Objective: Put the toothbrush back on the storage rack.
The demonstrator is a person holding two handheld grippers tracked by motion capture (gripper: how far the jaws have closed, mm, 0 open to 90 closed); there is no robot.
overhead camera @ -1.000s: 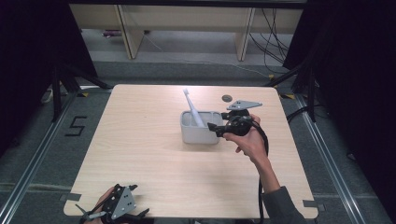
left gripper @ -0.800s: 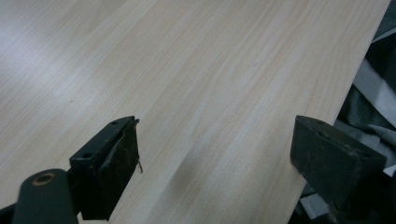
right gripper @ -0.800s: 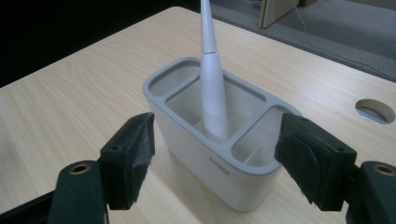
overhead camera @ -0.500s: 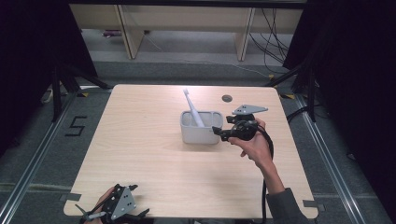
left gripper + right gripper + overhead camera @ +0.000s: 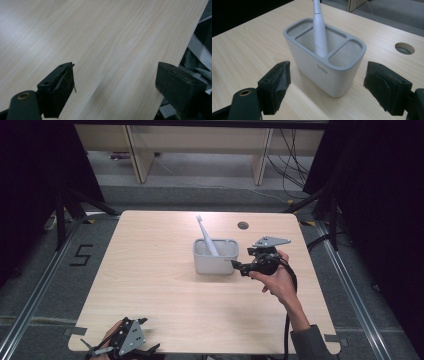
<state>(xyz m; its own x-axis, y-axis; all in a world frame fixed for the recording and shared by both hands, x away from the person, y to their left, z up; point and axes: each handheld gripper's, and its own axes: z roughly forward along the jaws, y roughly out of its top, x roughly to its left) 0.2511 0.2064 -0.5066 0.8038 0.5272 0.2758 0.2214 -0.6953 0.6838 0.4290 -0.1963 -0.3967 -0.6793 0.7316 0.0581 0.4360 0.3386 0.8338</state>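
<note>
Right tongs (image 5: 238,265) back from holder (image 5: 215,262), wide; toothbrush (image 5: 206,236) upright, tip tilted far-left; left tongs (image 5: 115,82) wide

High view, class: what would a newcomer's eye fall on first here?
A grey three-compartment holder stands past the middle of the wooden table, with a white toothbrush leaning out of its middle compartment. Just right of it hangs the right gripper, jaws open towards it. The left gripper sits open at the near edge.

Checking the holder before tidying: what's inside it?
A white toothbrush stands in the middle compartment of the holder, leaning on the rim. The two side compartments look empty; their bottoms are hidden.
</note>
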